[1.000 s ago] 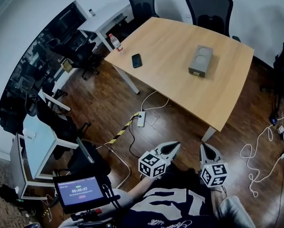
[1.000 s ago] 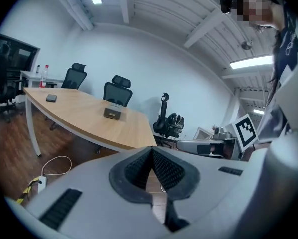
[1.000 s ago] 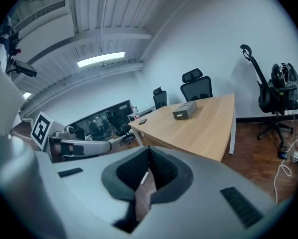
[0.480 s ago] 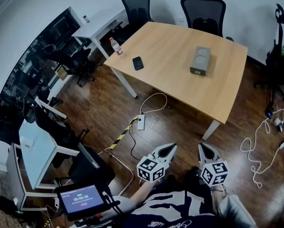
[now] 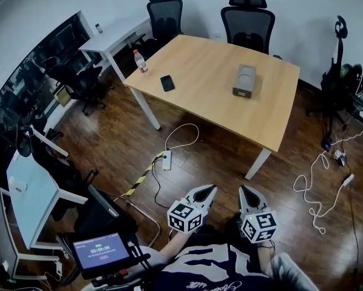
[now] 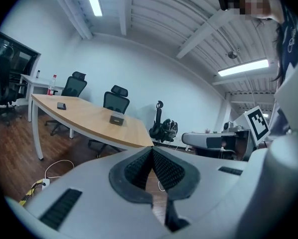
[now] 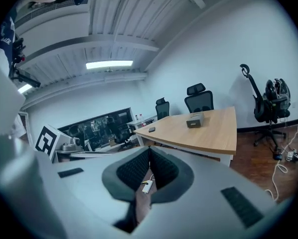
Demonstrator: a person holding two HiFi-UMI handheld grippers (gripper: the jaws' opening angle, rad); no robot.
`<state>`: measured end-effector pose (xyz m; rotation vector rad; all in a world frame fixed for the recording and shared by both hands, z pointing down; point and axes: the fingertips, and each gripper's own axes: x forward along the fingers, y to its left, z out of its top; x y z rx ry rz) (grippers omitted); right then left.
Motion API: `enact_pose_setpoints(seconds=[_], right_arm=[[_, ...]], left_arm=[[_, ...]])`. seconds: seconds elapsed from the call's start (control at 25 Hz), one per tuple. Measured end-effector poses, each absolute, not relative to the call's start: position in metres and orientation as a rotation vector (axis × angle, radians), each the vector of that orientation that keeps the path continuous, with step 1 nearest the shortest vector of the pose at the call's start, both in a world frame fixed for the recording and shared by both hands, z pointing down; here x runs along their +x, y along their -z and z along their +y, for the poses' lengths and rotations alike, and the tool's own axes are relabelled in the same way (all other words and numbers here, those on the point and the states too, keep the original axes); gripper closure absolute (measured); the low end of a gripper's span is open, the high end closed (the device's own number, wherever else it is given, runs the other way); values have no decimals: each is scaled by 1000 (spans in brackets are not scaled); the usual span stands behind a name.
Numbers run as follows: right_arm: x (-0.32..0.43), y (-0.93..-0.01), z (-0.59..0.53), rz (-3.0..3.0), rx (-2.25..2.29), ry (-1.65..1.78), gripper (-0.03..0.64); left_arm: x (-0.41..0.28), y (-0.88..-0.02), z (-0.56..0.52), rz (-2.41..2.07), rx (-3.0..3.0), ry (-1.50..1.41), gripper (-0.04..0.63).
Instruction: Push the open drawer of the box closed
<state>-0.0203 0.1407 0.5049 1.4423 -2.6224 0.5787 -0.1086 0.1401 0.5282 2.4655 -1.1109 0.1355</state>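
Office, wood floor; table (image 5: 200, 96) well ahead carries the drawer box (image 5: 244, 80). Left gripper (image 5: 210, 188), right gripper (image 5: 243, 190): jaws together, empty. Approach step, likely; next, walk up to it.

One wooden counter (image 5: 212, 96) carries one grey box (image 5: 244, 80), one black phone (image 5: 167, 83) and one water bottle (image 5: 139, 61). Two black office chairs stand behind it, the left chair (image 5: 165, 14) and the right chair (image 5: 248, 22). One white counter (image 5: 111, 36) sits further left. One power strip (image 5: 166, 160) and one yellow-and-black striped strip (image 5: 142, 176) lie on the floor (image 5: 224, 156). There are two grippers, the left gripper (image 5: 210, 188) and the right gripper (image 5: 242, 188), and one small screen (image 5: 98, 250).
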Motion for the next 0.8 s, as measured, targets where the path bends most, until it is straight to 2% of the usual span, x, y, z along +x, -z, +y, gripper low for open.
enact_pose_setpoints(seconds=[0.8], right_arm=[[-38, -507, 177, -2608, 1448, -546, 624]], left_arm=[[-106, -534, 179, -1037, 2512, -145, 594]])
